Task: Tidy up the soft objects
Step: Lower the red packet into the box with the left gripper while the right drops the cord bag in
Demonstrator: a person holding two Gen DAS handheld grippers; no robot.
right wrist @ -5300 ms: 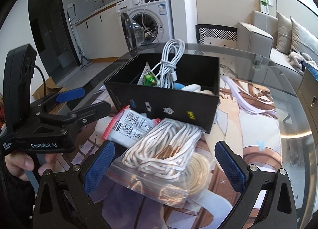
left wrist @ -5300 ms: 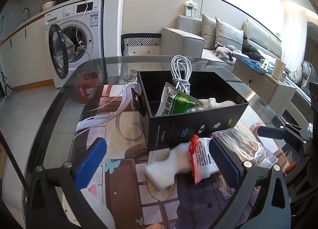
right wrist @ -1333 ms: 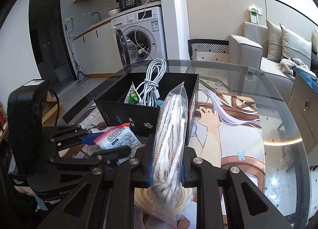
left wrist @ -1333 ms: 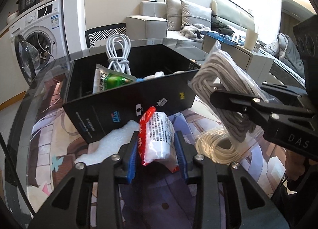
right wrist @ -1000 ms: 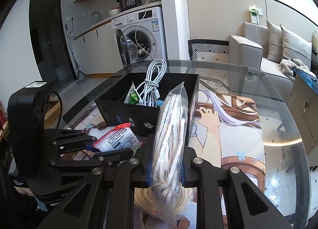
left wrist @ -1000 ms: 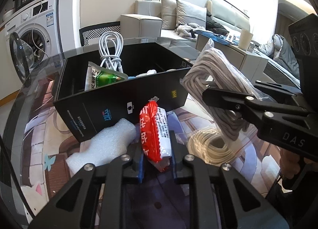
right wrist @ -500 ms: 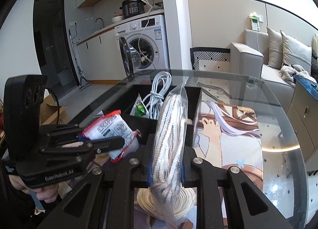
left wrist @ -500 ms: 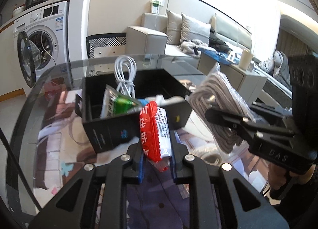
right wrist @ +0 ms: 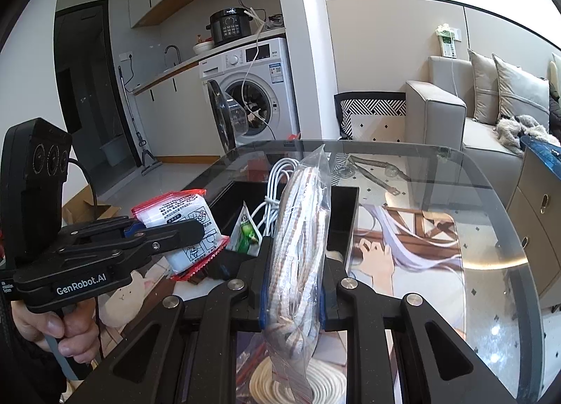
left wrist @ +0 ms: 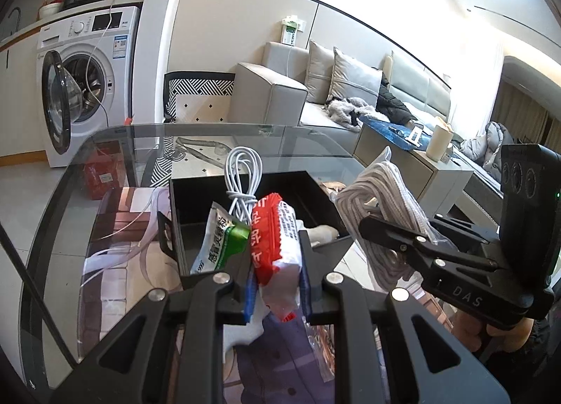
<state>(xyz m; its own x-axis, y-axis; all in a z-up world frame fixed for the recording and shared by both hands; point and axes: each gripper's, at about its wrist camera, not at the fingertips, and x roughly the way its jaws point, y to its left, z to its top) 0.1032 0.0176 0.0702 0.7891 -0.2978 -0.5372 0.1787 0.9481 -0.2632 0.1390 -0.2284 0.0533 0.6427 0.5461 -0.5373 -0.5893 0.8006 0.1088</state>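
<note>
Left gripper: jaws clamped on a red-and-white plastic packet, held upright, clear of the glass table.
Right gripper: jaws pinched on a clear bag of coiled white rope, long axis vertical.
Key relation: open black rectangular box lies ahead of and below both loads; the packet appears nearer its front wall.
View difference: only the right wrist view shows a cream rope coil on the table beneath the bag.

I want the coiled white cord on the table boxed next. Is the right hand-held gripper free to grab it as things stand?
Probably not yet. The right hand-held gripper is shut on the bagged rope, which hangs over the coiled white cord. It would need to drop the bag first.
</note>
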